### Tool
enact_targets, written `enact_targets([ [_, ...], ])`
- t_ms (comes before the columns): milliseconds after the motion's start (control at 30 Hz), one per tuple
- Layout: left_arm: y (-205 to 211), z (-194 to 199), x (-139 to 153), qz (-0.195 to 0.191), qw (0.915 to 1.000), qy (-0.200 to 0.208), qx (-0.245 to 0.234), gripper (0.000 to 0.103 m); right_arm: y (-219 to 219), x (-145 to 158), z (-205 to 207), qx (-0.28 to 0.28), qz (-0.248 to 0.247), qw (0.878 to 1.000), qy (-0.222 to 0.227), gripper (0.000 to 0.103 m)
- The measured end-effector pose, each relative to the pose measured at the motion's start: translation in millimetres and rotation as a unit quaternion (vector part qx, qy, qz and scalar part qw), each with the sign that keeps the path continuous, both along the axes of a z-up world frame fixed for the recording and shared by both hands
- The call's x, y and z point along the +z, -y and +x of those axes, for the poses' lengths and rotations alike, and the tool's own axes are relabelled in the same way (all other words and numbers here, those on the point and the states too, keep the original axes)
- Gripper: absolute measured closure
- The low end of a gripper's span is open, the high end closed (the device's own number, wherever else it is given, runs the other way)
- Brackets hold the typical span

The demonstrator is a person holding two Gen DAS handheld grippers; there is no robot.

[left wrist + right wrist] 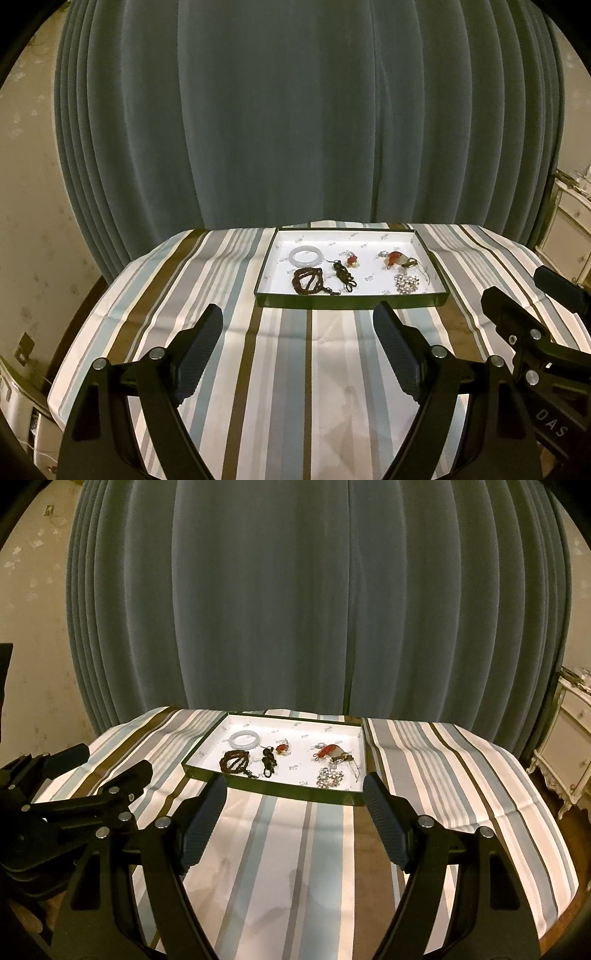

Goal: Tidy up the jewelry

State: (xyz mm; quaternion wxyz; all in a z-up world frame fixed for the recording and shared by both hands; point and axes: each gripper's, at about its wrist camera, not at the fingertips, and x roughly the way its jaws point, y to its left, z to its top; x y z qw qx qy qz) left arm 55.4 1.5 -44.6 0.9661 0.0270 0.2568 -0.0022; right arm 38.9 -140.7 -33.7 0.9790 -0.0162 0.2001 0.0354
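Left gripper (297, 325) and right gripper (295, 794): jaws spread wide, nothing between them, both above the striped tablecloth (288, 387) short of the tray (351, 303). All jewelry lies inside the white-lined tray: pale bangle (306, 256), brown bead string (308, 280), dark knotted cord (341, 277), small red charm (351, 260), red-and-white pendant (397, 257), crystal cluster (406, 283). Grey curtain (295, 110) behind.

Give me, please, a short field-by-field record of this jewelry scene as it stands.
surface: striped tablecloth
container: shallow box, white inside
contents: pale bangle, dark bead strand, black knotted cord, small red charm, red-and-white pendant, crystal cluster
left gripper: open, empty
right gripper: open, empty
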Motion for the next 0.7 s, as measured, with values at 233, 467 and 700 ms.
enact_targets([
  [233,-2.0,-2.4,1.0,-0.001,1.0,0.001,0.003,0.021,-1.7,0.6,-0.3,0.001,-0.002,1.0,0.001,0.027],
  [467,-2.9,-3.3,0.9,-0.002,1.0,0.001,0.003,0.021,-3.3,1.1,-1.8,0.001,-0.003,1.0,0.001,0.027],
  [700,-3.4,-4.4,1.3,-0.003,1.0,0.001,0.004,0.021,-3.4,1.2,-1.1,0.002,-0.002,1.0,0.002,0.027],
])
